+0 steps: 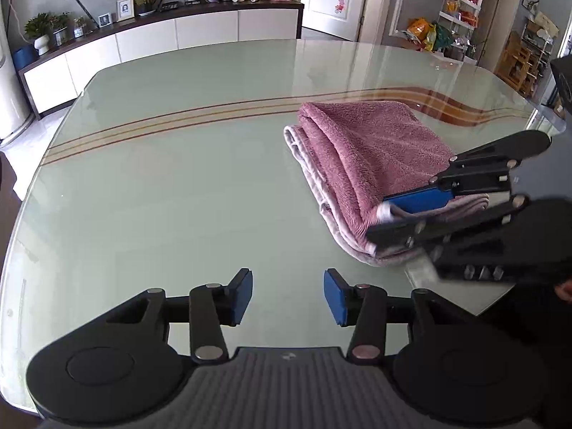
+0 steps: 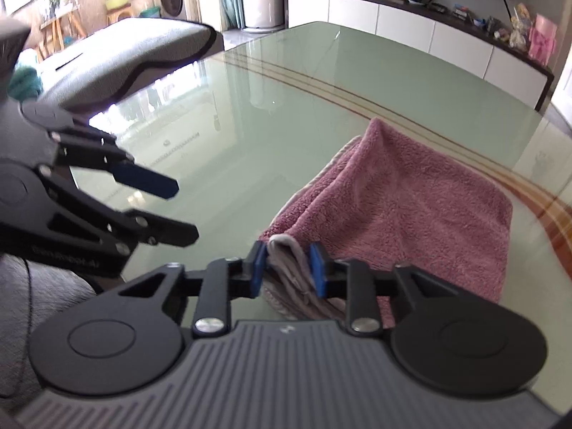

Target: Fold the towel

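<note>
A pink towel (image 1: 364,150) lies folded in several layers on the glass table (image 1: 178,178), right of centre. My left gripper (image 1: 288,295) is open and empty above bare glass, to the left of the towel's near corner. My right gripper (image 2: 289,268) is shut on the towel's near grey-edged corner (image 2: 286,250), with the rest of the towel (image 2: 404,200) spread beyond it. In the left wrist view the right gripper (image 1: 389,218) comes in from the right, its blue pad on top of the corner. In the right wrist view the left gripper (image 2: 178,211) hovers open at the left.
The table has brown curved stripes (image 1: 214,111) across its far half. A white and dark sideboard (image 1: 161,39) with plants and frames stands beyond the table. A grey cushioned seat (image 2: 118,57) is by the table's left side in the right wrist view.
</note>
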Tool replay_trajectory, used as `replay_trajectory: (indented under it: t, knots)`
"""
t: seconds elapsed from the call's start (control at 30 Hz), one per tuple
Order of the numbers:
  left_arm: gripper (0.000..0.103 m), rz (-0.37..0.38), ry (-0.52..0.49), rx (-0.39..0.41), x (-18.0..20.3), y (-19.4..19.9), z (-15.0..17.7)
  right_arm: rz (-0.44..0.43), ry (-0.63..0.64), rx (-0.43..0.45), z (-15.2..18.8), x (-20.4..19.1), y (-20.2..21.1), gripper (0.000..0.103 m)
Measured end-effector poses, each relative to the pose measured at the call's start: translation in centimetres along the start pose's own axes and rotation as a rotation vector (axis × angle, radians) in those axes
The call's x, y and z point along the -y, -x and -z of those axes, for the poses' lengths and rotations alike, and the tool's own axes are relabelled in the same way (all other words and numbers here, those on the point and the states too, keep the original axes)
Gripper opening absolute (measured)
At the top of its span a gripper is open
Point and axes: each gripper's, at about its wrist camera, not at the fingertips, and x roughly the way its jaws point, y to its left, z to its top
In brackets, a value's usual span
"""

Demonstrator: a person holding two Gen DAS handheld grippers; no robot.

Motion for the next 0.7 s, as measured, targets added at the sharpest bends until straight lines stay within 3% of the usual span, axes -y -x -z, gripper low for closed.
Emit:
replay_trajectory:
  t: [0.3, 0.5, 0.7]
  knots:
    - [0.053, 0.055, -0.061, 0.019, 2.2, -0.4, -1.2, -0.040, -0.120, 0.096, -0.5, 2.5, 4.3, 0.013]
    - [0.053, 0.102, -0.120, 0.039, 4.5, -1.2, -3.0, 0.034, -0.176, 0.186, -0.2, 5.9, 8.1, 0.013]
    - [0.054, 0.148, -0.154, 0.024, 6.7, -3.4, -4.7, 0.145, -0.313, 0.257, 1.7, 11.4, 12.3, 0.013]
